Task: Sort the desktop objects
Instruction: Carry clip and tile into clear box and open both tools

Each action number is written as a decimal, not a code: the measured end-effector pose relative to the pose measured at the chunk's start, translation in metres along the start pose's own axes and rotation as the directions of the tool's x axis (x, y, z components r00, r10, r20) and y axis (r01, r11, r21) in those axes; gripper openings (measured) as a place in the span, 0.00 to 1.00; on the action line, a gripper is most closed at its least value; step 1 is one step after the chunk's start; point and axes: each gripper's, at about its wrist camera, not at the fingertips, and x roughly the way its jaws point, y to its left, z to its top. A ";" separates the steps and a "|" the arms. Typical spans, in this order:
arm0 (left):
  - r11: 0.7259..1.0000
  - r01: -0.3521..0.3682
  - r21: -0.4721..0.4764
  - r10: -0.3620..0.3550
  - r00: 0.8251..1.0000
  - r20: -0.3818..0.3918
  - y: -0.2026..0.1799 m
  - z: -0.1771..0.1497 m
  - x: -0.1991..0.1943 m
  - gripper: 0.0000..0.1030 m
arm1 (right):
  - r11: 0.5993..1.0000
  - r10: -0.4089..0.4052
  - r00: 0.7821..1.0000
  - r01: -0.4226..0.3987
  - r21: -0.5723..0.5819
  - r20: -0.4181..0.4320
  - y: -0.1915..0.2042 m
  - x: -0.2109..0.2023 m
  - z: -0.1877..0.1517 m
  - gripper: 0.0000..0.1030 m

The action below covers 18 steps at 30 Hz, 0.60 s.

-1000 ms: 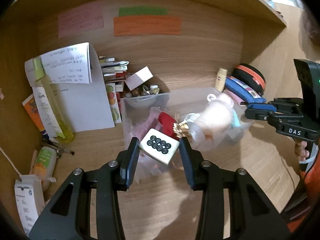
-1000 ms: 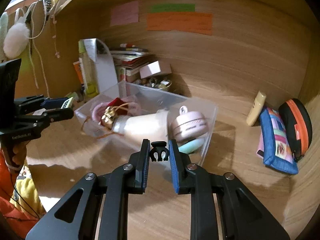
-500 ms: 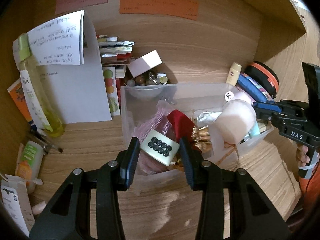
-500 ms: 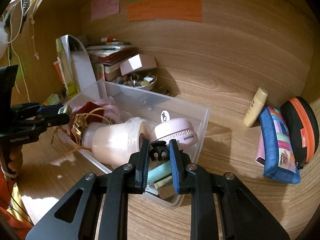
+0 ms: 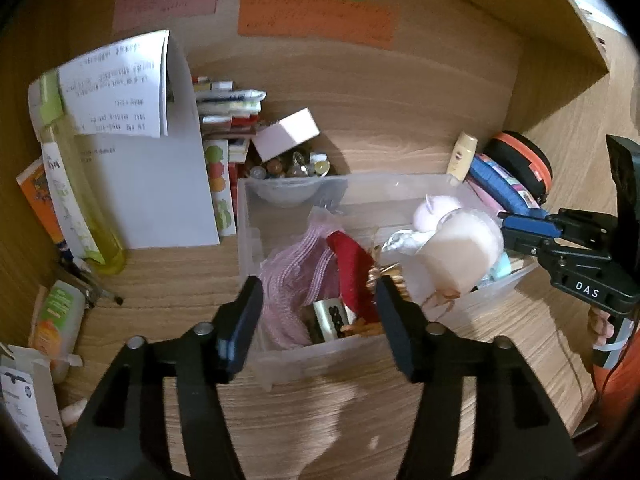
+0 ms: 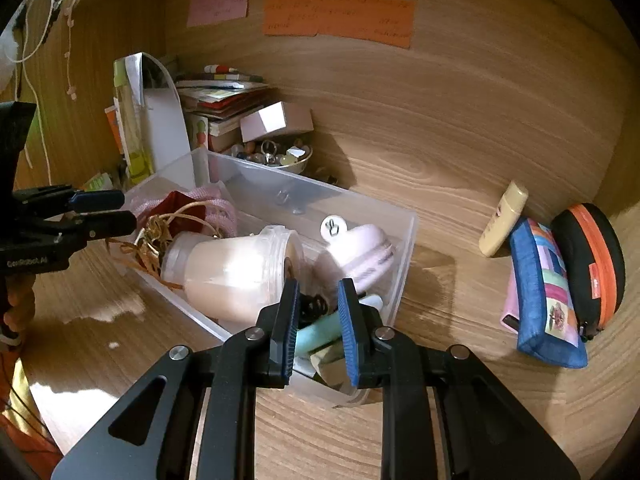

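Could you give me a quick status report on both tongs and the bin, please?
Left tongs opening, tile dropped in bin. Right tongs opening, black clip between them. Nothing blocking.

A translucent, smooth plastic bin point(image 6: 404, 240) sits on a matt wood-grain desk point(image 6: 460, 184), holding a pink knitted cloth point(image 5: 296, 268), dark red fabric point(image 5: 352, 264) and a glossy frosted plastic jar point(image 6: 236, 276), beside a woven blue pouch point(image 6: 548, 296) and paper notes point(image 6: 340, 20).
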 end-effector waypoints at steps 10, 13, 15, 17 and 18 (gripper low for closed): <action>0.998 -0.063 -0.003 0.063 0.987 0.147 -0.013 0.000 -0.036 0.89 | 1.000 -0.027 0.995 0.025 0.015 0.093 0.006 -0.033 -0.001 0.50; 0.997 -0.079 0.007 0.077 0.986 0.151 -0.017 -0.001 -0.042 0.89 | 0.999 -0.035 0.992 0.034 0.008 0.124 0.012 -0.045 -0.003 0.60; 0.997 -0.081 0.015 0.078 0.987 0.140 -0.020 -0.001 -0.044 0.90 | 0.999 -0.041 0.988 0.042 0.002 0.146 0.016 -0.054 -0.004 0.67; 0.997 -0.078 0.008 0.077 0.988 0.131 -0.021 -0.004 -0.048 0.90 | 0.998 -0.055 0.985 0.056 -0.005 0.163 0.020 -0.060 -0.005 0.73; 0.996 -0.087 0.003 0.086 0.988 0.128 -0.022 -0.005 -0.050 0.90 | 0.997 -0.072 0.982 0.075 -0.011 0.173 0.024 -0.064 -0.007 0.76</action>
